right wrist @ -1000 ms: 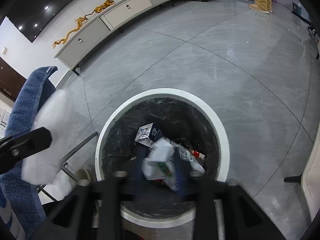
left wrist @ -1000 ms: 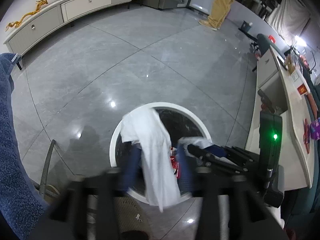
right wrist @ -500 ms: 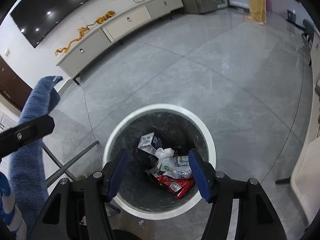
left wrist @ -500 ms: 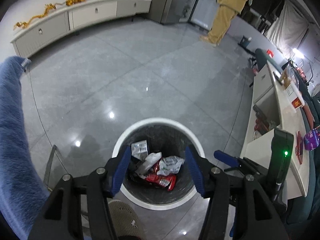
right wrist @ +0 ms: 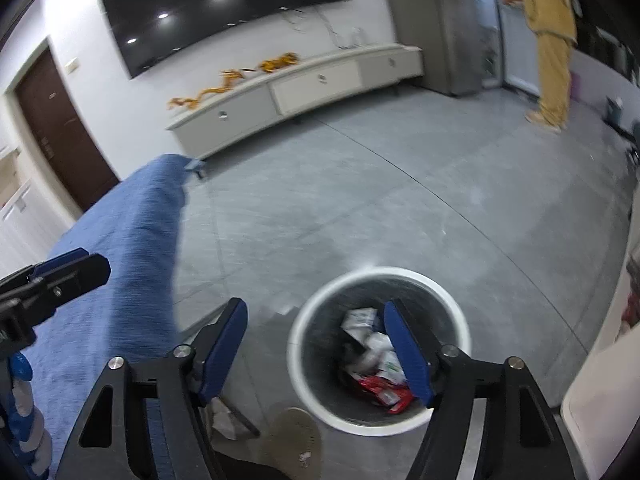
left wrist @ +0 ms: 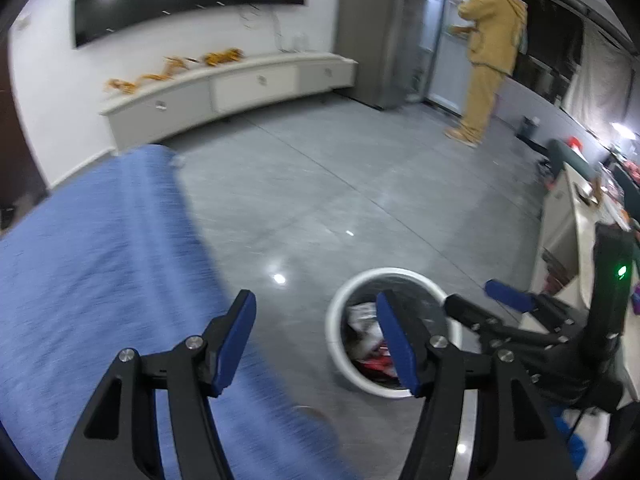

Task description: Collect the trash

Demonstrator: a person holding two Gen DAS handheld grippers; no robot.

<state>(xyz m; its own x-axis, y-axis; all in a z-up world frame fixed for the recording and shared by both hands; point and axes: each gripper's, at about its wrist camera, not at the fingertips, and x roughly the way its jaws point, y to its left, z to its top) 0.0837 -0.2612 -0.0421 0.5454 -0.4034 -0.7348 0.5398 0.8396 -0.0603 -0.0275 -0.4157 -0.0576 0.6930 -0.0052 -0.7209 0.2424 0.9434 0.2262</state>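
Standing apart with nothing between its blue pads, the left claw [left wrist: 316, 340] hangs above the grey floor [left wrist: 320, 200], its jaws having just been opening; the blue blanket [left wrist: 100, 260] fills the space to its left and the white bin [left wrist: 394, 330] sits low to its right, partly behind the right-hand finger. The right claw [right wrist: 316, 344] is likewise spread and empty, and its jaws too have just been opening. In the right wrist view the bin [right wrist: 378, 346] stands on the floor [right wrist: 360, 184] below that claw, its round white rim plain to see and a dark liner inside. The trash [right wrist: 376, 356] lies at the bottom of the bin: white crumpled wrappers and a red packet, a little blurred. In the left wrist view the right claw [left wrist: 508, 300] reaches in from the right edge, near the bin's rim, with a green light on its body. Beside it a pale surface [left wrist: 568, 216] carries small things too blurred to name. Along the far wall runs a low white cabinet [right wrist: 312, 84] with orange ornaments on top, under a large dark screen [right wrist: 224, 8]. A person [left wrist: 486, 60] in tan clothes stands at an open refrigerator, well apart from the bin.
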